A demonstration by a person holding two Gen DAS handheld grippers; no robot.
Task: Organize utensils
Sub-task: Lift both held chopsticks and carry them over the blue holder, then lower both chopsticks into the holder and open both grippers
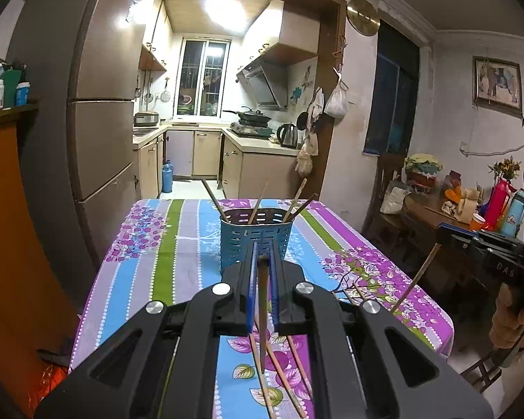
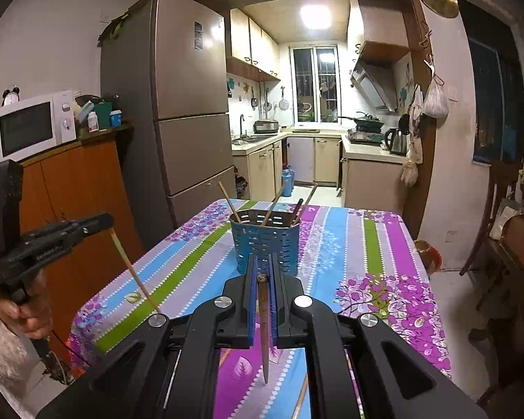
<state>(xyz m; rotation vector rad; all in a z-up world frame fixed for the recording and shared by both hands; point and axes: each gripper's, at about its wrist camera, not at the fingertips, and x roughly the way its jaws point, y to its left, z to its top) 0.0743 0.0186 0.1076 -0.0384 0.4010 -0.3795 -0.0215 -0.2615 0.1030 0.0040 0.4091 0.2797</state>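
Note:
A blue slotted holder (image 1: 256, 241) (image 2: 265, 241) stands upright on the flowered tablecloth (image 1: 164, 244) (image 2: 366, 244) with several chopsticks leaning in it. My left gripper (image 1: 263, 258) is shut on a brown chopstick (image 1: 263, 314) that hangs point down, just short of the holder. My right gripper (image 2: 263, 262) is shut on another dark chopstick (image 2: 263, 331), also near the holder. Each gripper shows in the other's view: the right gripper (image 1: 443, 235) with its chopstick (image 1: 415, 279) at the right edge, the left gripper (image 2: 106, 221) with its chopstick (image 2: 132, 272) at the left edge.
Several loose chopsticks (image 1: 279, 377) lie on the cloth below my left gripper. A tall fridge (image 2: 188, 104) and an orange cabinet with a microwave (image 2: 31, 125) stand left of the table. A cluttered wooden side table (image 1: 447, 216) and a chair (image 2: 496, 209) stand to its right.

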